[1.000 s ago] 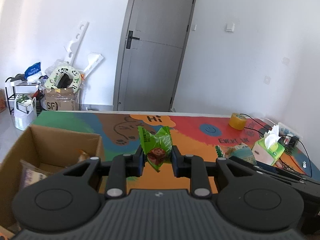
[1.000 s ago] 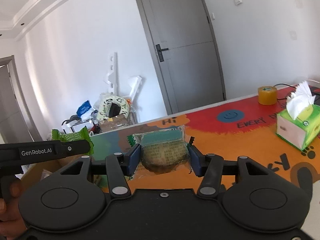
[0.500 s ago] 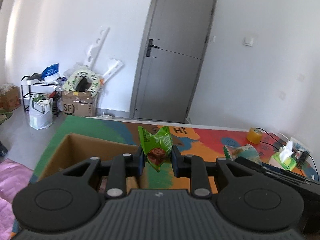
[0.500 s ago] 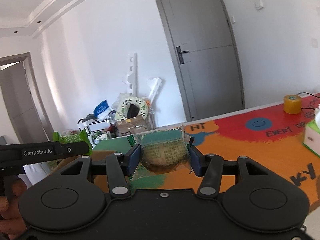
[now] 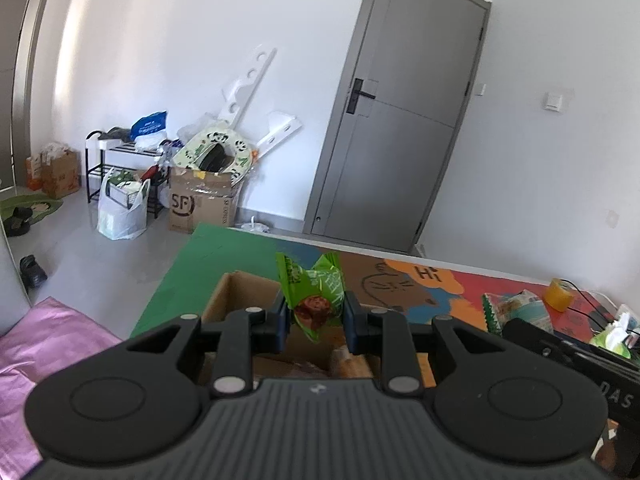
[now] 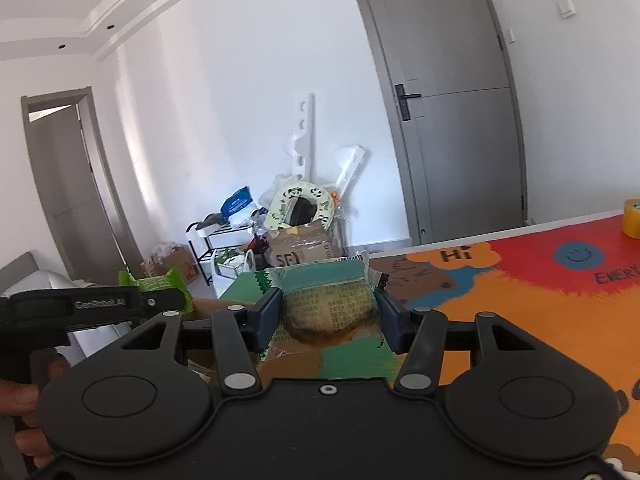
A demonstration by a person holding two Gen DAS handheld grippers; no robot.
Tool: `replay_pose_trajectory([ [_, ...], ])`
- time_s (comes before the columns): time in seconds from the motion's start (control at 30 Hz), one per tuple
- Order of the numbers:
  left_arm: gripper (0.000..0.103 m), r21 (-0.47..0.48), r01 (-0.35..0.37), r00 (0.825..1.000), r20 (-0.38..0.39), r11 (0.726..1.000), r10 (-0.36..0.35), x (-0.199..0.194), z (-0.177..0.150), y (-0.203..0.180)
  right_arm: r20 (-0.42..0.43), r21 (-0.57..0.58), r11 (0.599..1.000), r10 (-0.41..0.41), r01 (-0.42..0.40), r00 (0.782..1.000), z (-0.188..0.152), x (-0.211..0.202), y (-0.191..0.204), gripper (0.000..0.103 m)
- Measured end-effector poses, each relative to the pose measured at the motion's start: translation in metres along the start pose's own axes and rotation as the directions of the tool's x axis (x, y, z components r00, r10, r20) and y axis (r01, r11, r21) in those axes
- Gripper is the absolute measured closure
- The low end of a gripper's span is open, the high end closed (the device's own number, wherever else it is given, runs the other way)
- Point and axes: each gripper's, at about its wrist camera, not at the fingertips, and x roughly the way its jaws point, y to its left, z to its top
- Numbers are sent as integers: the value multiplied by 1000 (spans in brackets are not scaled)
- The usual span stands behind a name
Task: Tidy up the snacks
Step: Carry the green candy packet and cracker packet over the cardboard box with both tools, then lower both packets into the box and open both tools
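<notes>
The left gripper (image 5: 315, 317) is held level above the open brown cardboard box (image 5: 236, 295), its jaws clamped on a crinkled green snack packet (image 5: 314, 300) printed with a brown round cake; the packet stands upright between the pads. The right gripper (image 6: 329, 317) is raised over the colourful printed table mat (image 6: 520, 308), jaws pressed onto a clear-and-teal wrapped pastry (image 6: 330, 300) with small printed text. Only the right wrist view shows the person's hand (image 6: 24, 420) gripping the left tool's handle; only the left view shows wrapped snacks inside the box below its jaws.
</notes>
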Motion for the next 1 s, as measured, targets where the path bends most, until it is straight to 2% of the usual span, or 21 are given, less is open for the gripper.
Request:
replay_pose_trajectory([
  [0.27,76,-41,-31,999,-27,999,30,24,4,22,-21,-31,999,12,-12,1000,2,16,24,51],
  [0.37,69,-60,-47,998,-52,997,44,26,5,30,-32,-42,999,19,-21,999,3,23,33,51],
  [0.47,62,-85,-57,998,-37,995,54,20,6,40,-47,-53,998,34,-36,998,3,31,43,51],
  [0.63,61,-103,-61,998,-33,993,58,8,8,51,-75,-54,996,63,-67,995,1,43,54,51],
  [0.77,53,-107,-67,997,-35,992,63,2,8,57,-95,-54,994,87,-92,992,3,52,65,51],
  [1.0,50,-134,-80,997,-29,988,77,-5,12,75,-131,-44,988,139,-146,982,5,72,89,51],
])
